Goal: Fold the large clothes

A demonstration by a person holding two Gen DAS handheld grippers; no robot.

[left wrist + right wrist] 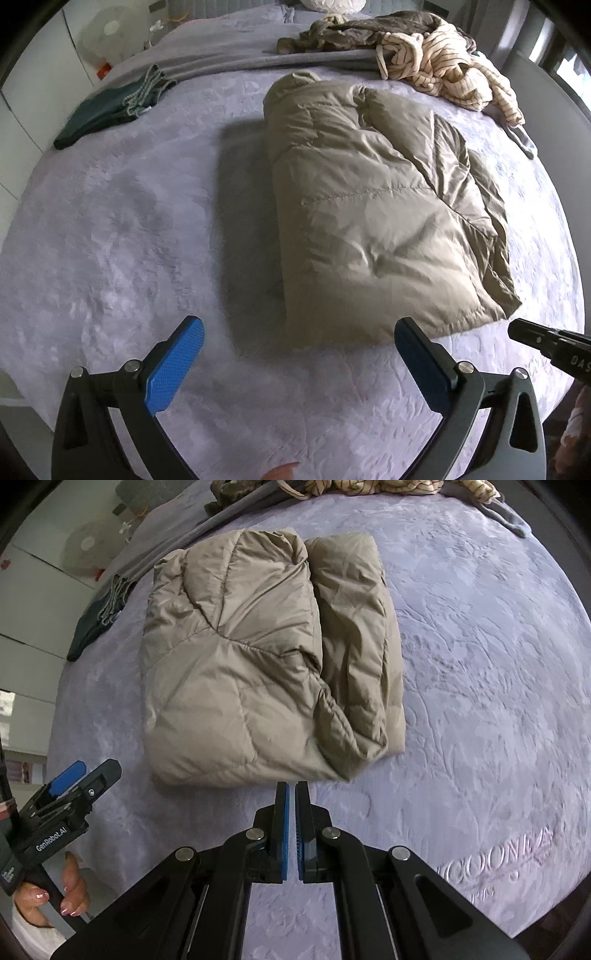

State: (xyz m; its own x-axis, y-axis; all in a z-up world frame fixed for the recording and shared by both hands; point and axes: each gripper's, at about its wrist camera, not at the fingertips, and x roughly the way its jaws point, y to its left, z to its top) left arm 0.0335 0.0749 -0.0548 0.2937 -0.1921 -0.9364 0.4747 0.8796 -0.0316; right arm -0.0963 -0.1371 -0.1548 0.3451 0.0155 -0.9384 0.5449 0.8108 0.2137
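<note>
My left gripper (299, 363) hung spread wide, empty; my right gripper (292, 794) was clenched on nothing. The folded beige puffer jacket (258, 661) lay on the lavender bedspread (480, 664), just beyond both.

Both views steeply down, jacket (376, 206) shared.

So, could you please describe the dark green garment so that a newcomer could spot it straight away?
Start from the lilac bedspread covering the bed. The dark green garment lies flat near its far left edge, left of the folded beige puffer jacket. Unlike the crumpled striped pile at the far right, it is small, dark and lies alone.
</note>
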